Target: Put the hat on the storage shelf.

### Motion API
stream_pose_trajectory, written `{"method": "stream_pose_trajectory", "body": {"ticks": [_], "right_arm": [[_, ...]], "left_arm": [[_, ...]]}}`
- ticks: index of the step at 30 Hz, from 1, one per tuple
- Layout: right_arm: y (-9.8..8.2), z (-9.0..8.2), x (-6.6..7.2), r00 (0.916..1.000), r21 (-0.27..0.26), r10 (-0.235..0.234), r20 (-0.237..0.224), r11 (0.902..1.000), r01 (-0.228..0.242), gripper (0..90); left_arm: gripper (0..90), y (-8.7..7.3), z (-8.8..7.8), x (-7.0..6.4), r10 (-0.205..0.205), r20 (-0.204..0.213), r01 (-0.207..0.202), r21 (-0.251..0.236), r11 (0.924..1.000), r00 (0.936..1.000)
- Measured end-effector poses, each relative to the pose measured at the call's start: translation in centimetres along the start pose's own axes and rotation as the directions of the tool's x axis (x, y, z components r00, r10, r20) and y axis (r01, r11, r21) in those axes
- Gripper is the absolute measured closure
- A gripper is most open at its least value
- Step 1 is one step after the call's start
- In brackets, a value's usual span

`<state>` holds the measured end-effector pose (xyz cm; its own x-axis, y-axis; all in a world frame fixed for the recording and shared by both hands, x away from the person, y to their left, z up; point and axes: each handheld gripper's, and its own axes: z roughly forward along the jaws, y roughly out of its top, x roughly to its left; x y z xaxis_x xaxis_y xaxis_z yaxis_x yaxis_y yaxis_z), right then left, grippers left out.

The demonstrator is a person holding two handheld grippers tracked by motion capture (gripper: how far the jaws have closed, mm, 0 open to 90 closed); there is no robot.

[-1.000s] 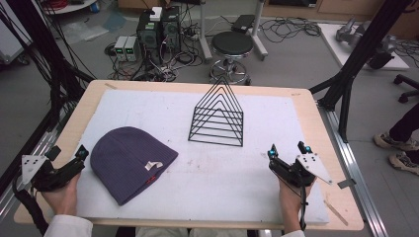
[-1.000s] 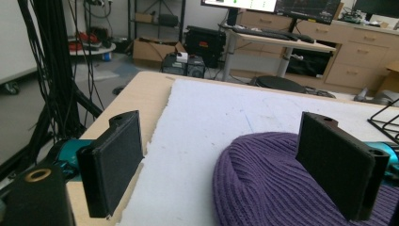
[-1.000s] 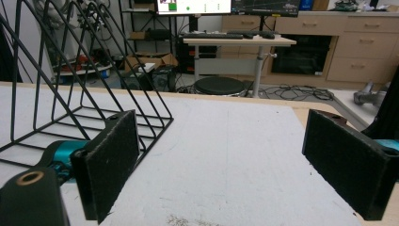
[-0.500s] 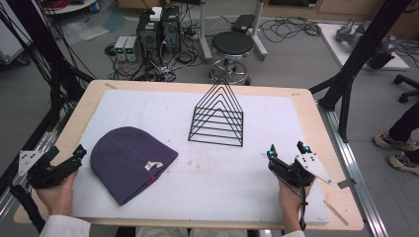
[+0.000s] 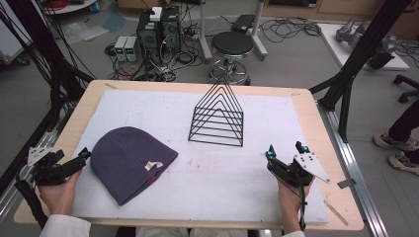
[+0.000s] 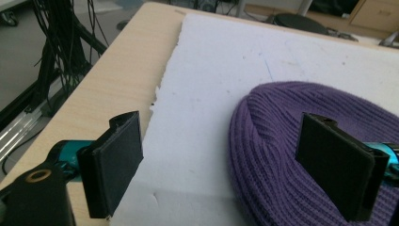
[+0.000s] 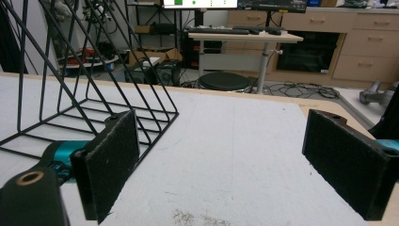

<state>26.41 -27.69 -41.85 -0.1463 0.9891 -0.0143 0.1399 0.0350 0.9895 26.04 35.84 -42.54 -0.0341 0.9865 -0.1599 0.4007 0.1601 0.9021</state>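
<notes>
Currently the beanie [image 5: 131, 160] lies flat on the white mat [image 5: 222, 182] at near left, just right of the left gripper [image 5: 79, 157], whose jaws are spread. Purple ribbed knit, small white tag. Right gripper [image 5: 285, 150] spread, near right.

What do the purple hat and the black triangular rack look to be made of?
The purple hat looks like soft ribbed knit, likely wool or acrylic yarn: the left gripper view shows raised matte ridges running across it, and a small pale tag sits near its edge. The black triangular rack looks like thin metal wire with a dark coating, judging by its slim, straight, rigid rods.
</notes>
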Motion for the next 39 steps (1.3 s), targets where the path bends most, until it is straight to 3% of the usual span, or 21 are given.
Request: {"method": "stream_pose_trajectory", "body": {"ticks": [7, 13, 24, 33, 39], "right_arm": [[0.0, 0.1, 0.2, 1.0000, 0.009, -0.002, -0.008, 1.0000, 0.003, 11.0], [0.0, 0.2, 0.6, 0.9997, 0.015, -0.017, -0.020, 0.9997, 0.018, 11.0], [-0.1, 0.2, 0.6, 0.9993, 0.012, -0.028, -0.023, 0.9995, 0.028, 11.0], [-0.1, 0.2, 0.7, 0.9995, 0.017, -0.019, -0.027, 0.9997, 0.019, 11.0], [-0.1, 0.2, 0.7, 0.9995, 0.019, -0.019, -0.027, 0.9996, 0.019, 11.0]], "left_arm": [[15.6, -0.1, 0.8, -0.2, -0.002, 0.038, 0.000, 0.060, 0.9982, 0.9993], [15.6, 0.0, 1.9, -1.3, 0.021, 0.072, -0.031, 0.133, 0.9907, 0.9971], [15.6, -0.2, 3.4, -2.7, 0.029, 0.068, -0.043, 0.219, 0.9748, 0.9973], [15.6, -0.4, 3.8, -2.5, 0.028, 0.055, -0.041, 0.254, 0.9663, 0.9981], [18.6, -0.4, 3.9, -2.3, 0.015, 0.076, -0.034, 0.263, 0.9641, 0.9970]]}}
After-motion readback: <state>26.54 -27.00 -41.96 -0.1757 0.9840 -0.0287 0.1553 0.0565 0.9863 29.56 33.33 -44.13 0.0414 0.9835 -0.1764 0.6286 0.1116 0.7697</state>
